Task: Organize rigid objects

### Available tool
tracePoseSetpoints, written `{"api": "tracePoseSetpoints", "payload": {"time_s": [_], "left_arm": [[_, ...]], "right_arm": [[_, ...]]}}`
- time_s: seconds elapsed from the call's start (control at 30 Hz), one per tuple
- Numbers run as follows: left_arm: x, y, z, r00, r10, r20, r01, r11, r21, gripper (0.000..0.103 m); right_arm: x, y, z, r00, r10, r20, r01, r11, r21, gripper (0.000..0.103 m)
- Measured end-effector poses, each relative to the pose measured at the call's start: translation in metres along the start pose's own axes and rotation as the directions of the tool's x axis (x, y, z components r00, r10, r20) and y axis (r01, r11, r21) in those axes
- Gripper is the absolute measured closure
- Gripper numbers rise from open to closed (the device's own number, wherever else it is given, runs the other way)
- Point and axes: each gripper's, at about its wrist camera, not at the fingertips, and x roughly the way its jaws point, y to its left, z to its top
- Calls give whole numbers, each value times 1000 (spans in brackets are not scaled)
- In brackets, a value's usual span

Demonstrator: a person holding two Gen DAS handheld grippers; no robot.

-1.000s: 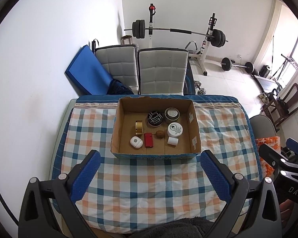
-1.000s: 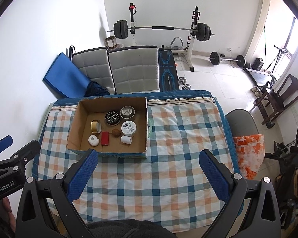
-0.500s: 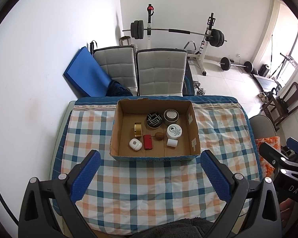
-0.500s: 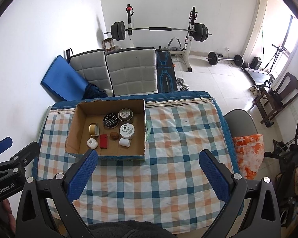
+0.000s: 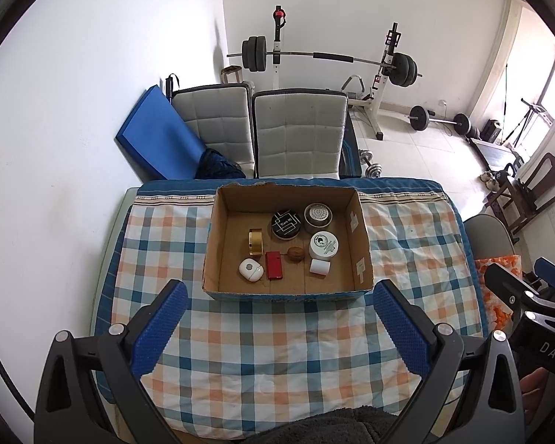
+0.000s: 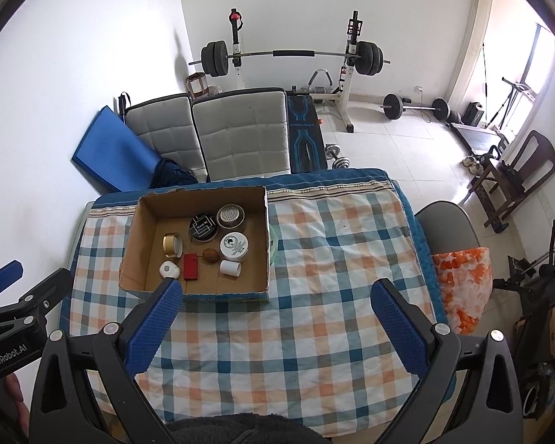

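The counter [image 5: 240, 351] wears a checked cloth of blue, teal, orange and white, edged with a dark blue border and a thin beaded stripe at its far side. The cardboard box [image 5: 362, 244] is plain brown with a few white stickers on its inner right wall. Inside lie a gold tape roll [image 5: 255, 241], a black tin [image 5: 285, 224] with a white line pattern, a silver tin [image 5: 317, 215] with a dotted pale lid, a white jar [image 5: 323, 244] printed in dark ink, a red case [image 5: 273, 265], a brown nut [image 5: 296, 253], a white cylinder [image 5: 319, 267] and a white rounded case [image 5: 251, 269]. The left claw [image 5: 277, 327] and the right claw [image 6: 275, 325] have black frames and blue dimpled pads. Behind, the chairs [image 5: 296, 129] are grey-white, the mat [image 5: 155, 140] blue
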Motion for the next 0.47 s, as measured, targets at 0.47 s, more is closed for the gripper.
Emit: {"api": "tracePoseSetpoints", "payload": {"time_s": [0.47], "left_arm": [[2, -2, 11, 1000, -13, 10, 13, 1000, 7, 0]], "right_arm": [[1, 1, 0, 1000, -9, 8, 9, 1000, 7, 0]]}}
